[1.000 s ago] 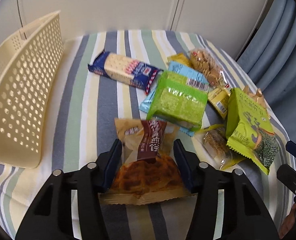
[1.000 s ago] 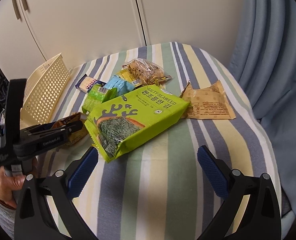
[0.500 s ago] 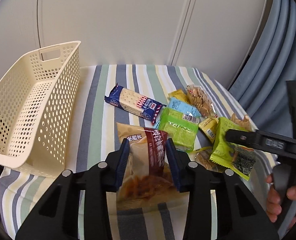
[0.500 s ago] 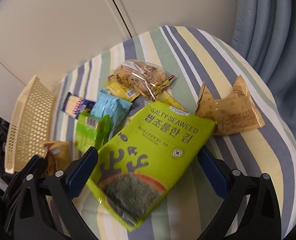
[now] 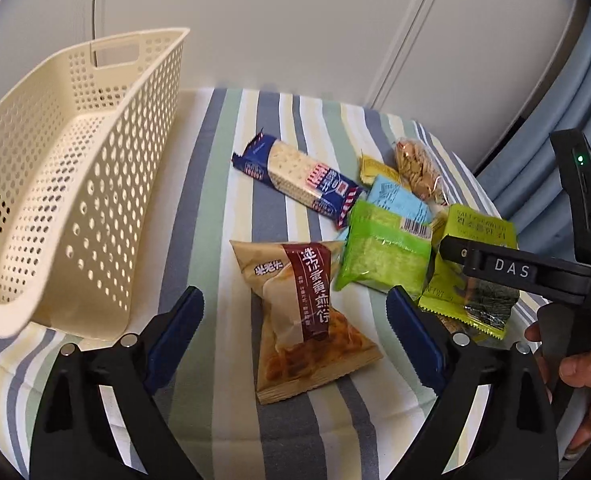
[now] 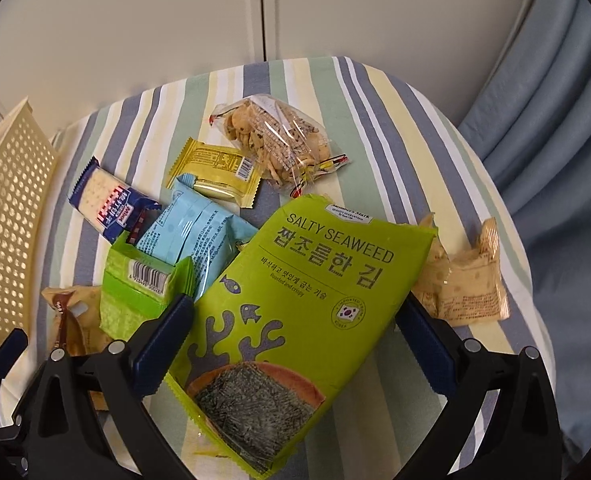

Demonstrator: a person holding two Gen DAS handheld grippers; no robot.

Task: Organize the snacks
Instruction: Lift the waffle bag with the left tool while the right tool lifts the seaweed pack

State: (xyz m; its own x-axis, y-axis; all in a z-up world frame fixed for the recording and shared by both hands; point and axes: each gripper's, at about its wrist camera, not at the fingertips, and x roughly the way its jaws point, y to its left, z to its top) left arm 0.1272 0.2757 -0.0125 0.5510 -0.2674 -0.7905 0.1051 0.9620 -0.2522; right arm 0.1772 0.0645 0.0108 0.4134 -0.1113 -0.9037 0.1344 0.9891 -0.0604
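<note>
On the striped bench [image 5: 223, 184]: seven crinkled foil snack packets, one perforated plastic basket [image 5: 75, 168]. Left tool [image 5: 295, 320] and right tool [image 6: 295, 340] both gape, gripping nothing.

"SALTY SEAWEED" – green packet [image 6: 295, 312] (Korean too)

Brown waffle pkt [image 5: 303, 312] btwn spread L gripper [image 5: 295, 320] fingers

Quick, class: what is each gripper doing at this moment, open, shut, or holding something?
Left gripper: open, fingers either side of the brown pastry packet, not gripping it.
Right gripper: open, fingers flanking the salty seaweed bag, not clamped on it.
</note>
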